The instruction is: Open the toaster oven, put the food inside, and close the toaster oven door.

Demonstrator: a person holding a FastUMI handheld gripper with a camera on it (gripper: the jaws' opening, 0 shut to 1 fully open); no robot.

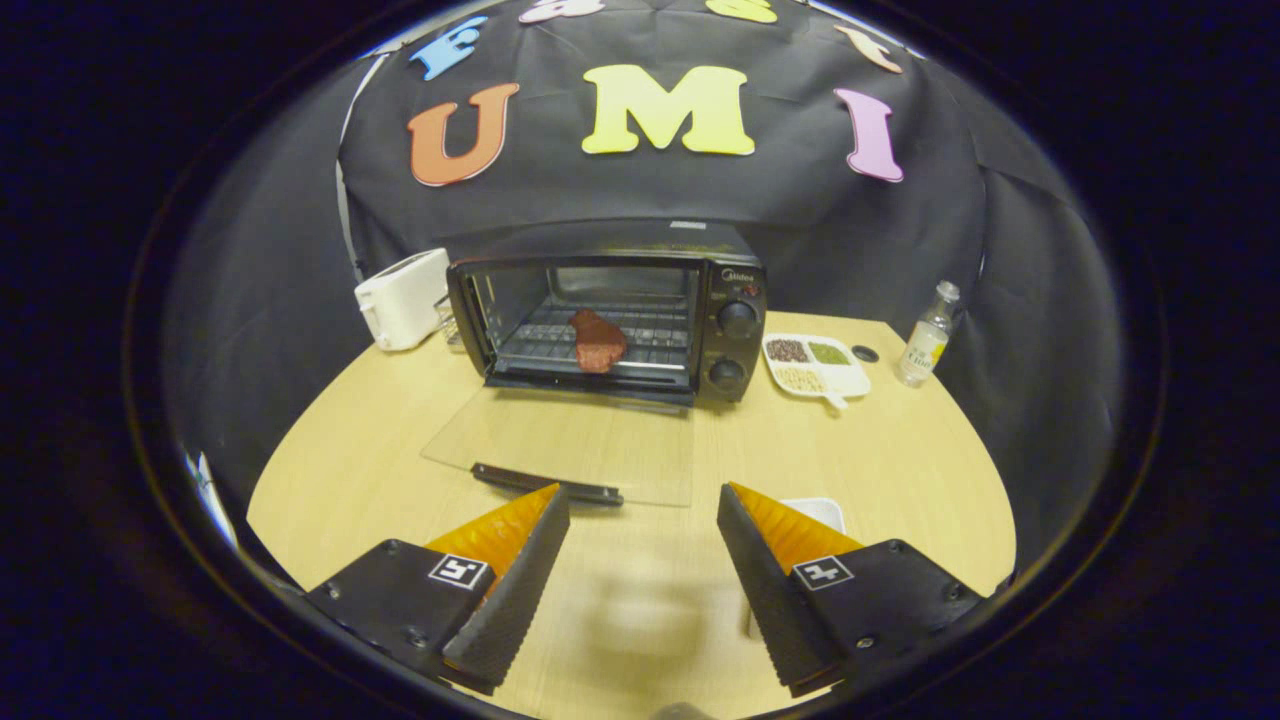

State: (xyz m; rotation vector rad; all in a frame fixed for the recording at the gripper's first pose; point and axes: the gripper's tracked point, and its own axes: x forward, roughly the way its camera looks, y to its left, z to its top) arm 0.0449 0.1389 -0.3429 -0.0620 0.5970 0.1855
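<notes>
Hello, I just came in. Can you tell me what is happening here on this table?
A person works with a hand-held gripper, whose fingers are open and hold nothing. Beyond them, the toaster oven stands with its glass door folded down flat on the wooden table. A piece of red meat already lies on the rack inside. The door's handle is just ahead of the fingers, so closing the door remains.

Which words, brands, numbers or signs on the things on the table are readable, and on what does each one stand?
"Midea": brand mark on the oven, above its knobs; small, so read with some doubt.
Marks around the knobs: too small to read.
Bottle label: too small to read.
Gripper, open with nothing between its fingers: two square code markers, no words.
</notes>
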